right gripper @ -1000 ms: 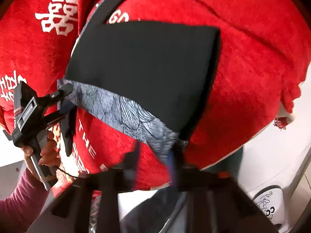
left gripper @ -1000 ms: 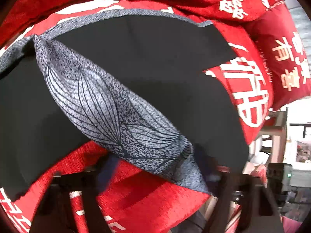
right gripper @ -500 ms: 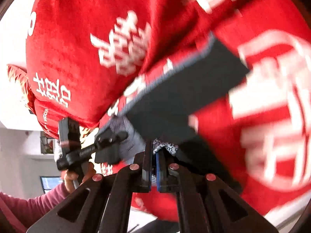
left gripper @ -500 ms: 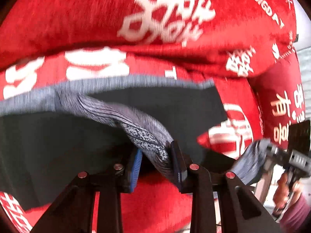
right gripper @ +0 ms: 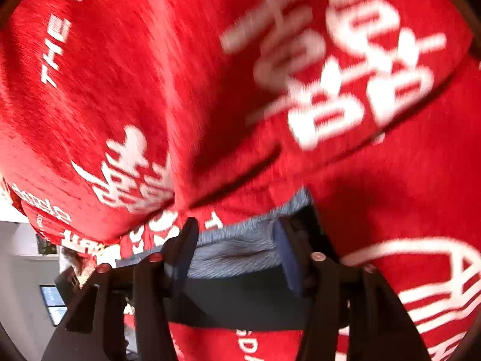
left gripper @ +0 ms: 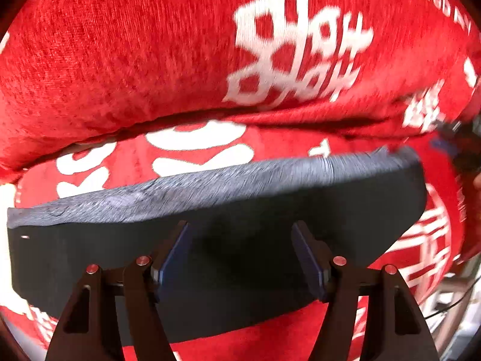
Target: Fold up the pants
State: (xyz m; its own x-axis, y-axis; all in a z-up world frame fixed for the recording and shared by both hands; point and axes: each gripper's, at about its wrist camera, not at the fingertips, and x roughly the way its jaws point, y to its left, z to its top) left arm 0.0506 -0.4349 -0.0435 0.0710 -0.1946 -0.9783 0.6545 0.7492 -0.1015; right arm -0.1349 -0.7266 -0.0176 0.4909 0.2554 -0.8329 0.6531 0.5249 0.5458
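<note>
Fold's laid: pants (left gripper: 228,240) flat on red sofa cushion (left gripper: 120,60). Left claw (left gripper: 240,258) & right claw (right gripper: 234,252) both wide open, holding nothing. Next: regrip an end, fold again.

The pants (left gripper: 228,258) lie folded into a broad dark band across the lower half of the left wrist view, running from the left edge to the right side of the frame, flat on red cloth. The near face is plain black and smooth. Along the upper edge runs a strip of grey heathered fabric, thicker toward the middle and somewhat blurred toward the upper right corner of the band. The right end curves down and tapers toward the lower centre. In the right wrist view the pants (right gripper: 240,252) show in the lower centre: a grey-blue ribbed strip above a black panel, again on red cloth.
</note>
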